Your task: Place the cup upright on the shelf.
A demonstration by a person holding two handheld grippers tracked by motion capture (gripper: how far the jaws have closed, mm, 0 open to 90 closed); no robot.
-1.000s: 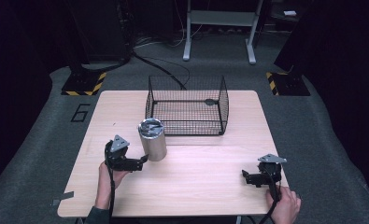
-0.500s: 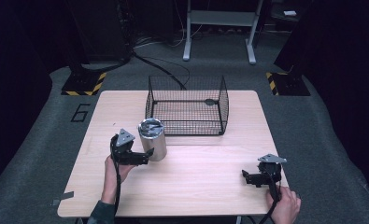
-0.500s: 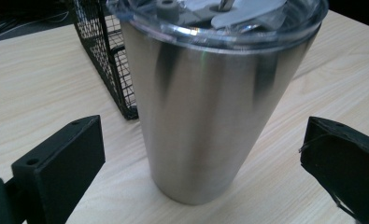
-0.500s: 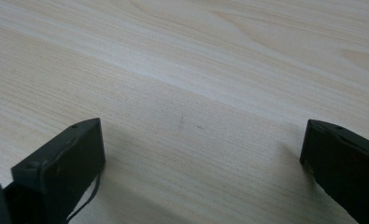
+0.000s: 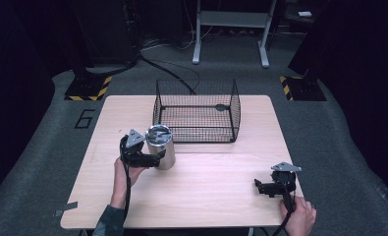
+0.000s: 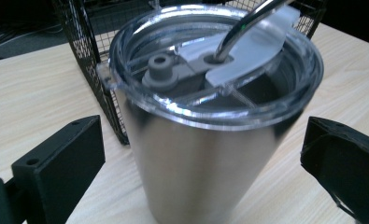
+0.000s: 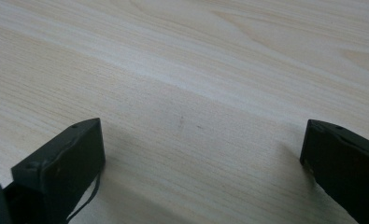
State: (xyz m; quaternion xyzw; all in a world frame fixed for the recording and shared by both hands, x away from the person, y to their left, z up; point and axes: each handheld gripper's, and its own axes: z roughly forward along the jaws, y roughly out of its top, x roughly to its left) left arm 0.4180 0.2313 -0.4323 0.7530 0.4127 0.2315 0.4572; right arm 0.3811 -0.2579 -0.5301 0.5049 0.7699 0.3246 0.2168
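A steel tumbler (image 5: 160,146) with a clear lid and a metal straw stands upright on the wooden table (image 5: 201,196), just in front of the wire basket's left corner. In the left gripper view the tumbler (image 6: 205,149) stands between my two jaws, which are spread wide and clear of its sides. My left gripper (image 5: 155,158) is open around the tumbler from the left. Near the table's front right, my right gripper (image 5: 258,187) is open over bare wood, with nothing between its jaws (image 7: 201,154).
A black wire basket (image 5: 196,112) stands at the back middle of the table, open at the top; its mesh (image 6: 93,56) rises right behind the tumbler. Cables and stands sit on the dark floor beyond the table.
My left gripper has moved right, toward the tumbler, until its jaws stand on either side of it. The right gripper has stayed where it was.
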